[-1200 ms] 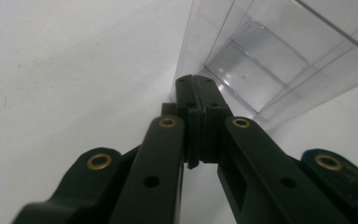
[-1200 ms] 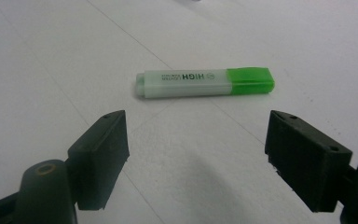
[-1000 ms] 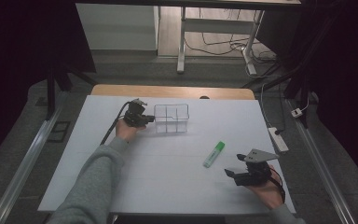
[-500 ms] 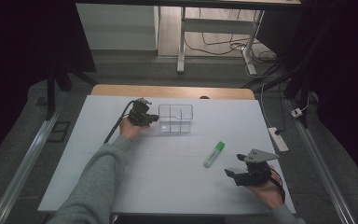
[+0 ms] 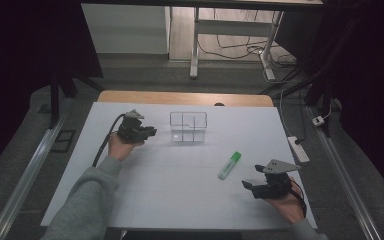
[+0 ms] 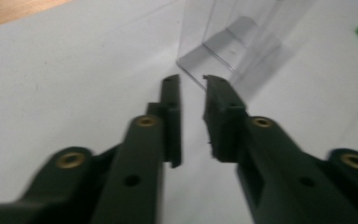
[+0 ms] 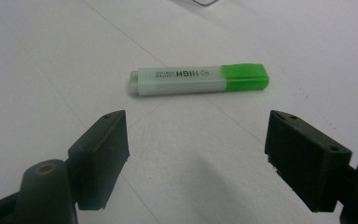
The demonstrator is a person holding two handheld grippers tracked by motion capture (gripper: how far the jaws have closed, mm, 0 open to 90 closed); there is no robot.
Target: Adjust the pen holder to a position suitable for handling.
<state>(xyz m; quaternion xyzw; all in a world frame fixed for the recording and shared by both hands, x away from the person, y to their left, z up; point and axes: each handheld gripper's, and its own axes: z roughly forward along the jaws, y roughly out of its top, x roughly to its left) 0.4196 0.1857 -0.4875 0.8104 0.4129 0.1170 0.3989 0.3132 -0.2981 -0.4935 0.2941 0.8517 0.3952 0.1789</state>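
The left gripper (image 5: 152,132), jaws just parted slightly with nothing between them, is held just beside the clear organizer (image 5: 188,126). The right gripper (image 5: 247,186), jaws spread wide and empty, is aimed at the green highlighter (image 5: 229,165) lying nearer the person than the organizer.

Clear divided box (image 5: 188,127) upright mid-table, green highlighter (image 5: 229,165) lying nearby

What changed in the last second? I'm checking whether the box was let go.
The left gripper has just opened, letting go of the clear box, and drew back leftward; nothing is between its jaws. The box, highlighter and right gripper stayed put.
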